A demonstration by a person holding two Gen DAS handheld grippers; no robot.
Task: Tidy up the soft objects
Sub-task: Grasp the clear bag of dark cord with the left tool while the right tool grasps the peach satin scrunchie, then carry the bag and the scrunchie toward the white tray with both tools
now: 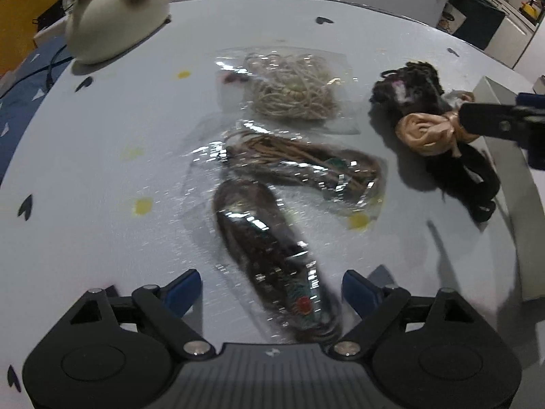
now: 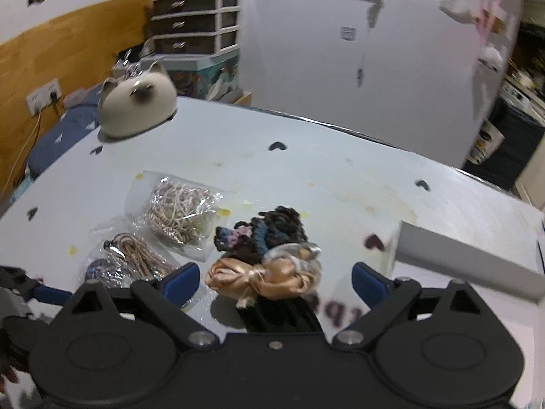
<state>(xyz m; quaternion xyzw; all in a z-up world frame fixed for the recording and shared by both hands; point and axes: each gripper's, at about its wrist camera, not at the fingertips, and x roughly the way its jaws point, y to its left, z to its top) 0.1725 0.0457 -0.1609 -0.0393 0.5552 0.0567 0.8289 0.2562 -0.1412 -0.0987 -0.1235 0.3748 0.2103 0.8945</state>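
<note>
The left gripper (image 1: 270, 289) stands wide open over a dark bagged bundle (image 1: 269, 259) at the worktop's (image 1: 102, 170) near edge, gripping nothing. The right gripper (image 2: 276, 281) gapes wide around a peach satin scrunchie (image 2: 262, 277), pads apart from it. 2 more bags, tan cord (image 1: 293, 85) and brown cord (image 1: 306, 167), lie mid-worktop

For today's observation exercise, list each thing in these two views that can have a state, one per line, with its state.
Left gripper: open, fingers astride the dark cord bag, not pressing it.
Right gripper: open over the satin scrunchie, not gripping.
Beige string bag: flat on the table.
Brown cord bag: lying flat.
Dark crochet scrunchie: heaped against the satin one.
Cat figure: upright.
</note>
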